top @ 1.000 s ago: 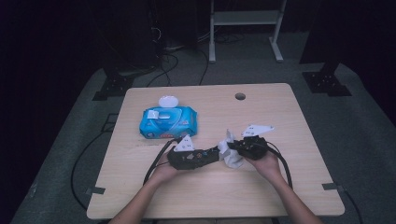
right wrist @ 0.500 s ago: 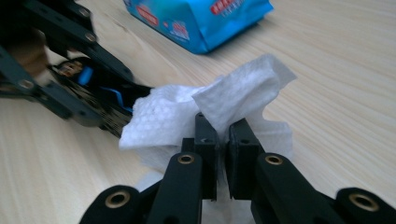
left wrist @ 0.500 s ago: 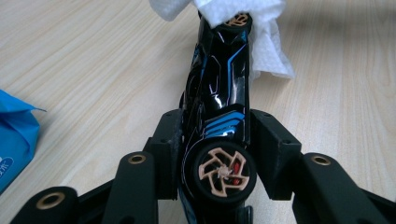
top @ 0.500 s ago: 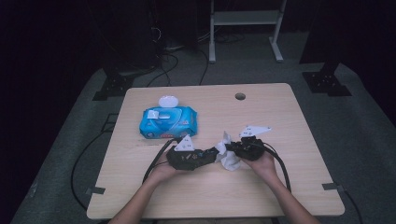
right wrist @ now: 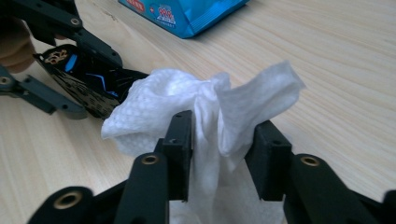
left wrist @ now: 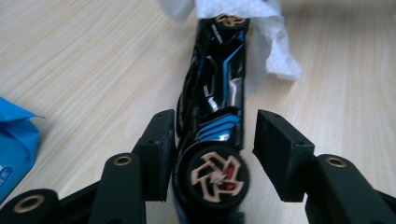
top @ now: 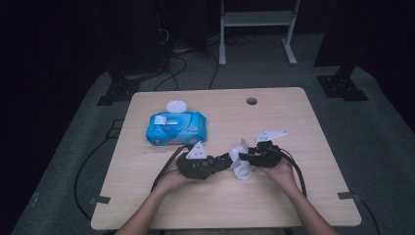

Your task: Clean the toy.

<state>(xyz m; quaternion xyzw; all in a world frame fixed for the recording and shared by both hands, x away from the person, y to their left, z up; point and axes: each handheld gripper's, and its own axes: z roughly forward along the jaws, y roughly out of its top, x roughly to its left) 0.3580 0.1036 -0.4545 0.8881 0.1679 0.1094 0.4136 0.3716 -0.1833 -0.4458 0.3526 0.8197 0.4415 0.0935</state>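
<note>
Toy car (left wrist: 212, 116) sat between left gripper (left wrist: 212, 154) jaws, just opening, one pad touching; right gripper (right wrist: 219, 154) jaws, just opening, hung slack around white wipe (right wrist: 205, 107).

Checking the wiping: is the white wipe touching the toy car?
Touching. The left gripper view shows the white wipe draped over the far end of the toy car.
</note>
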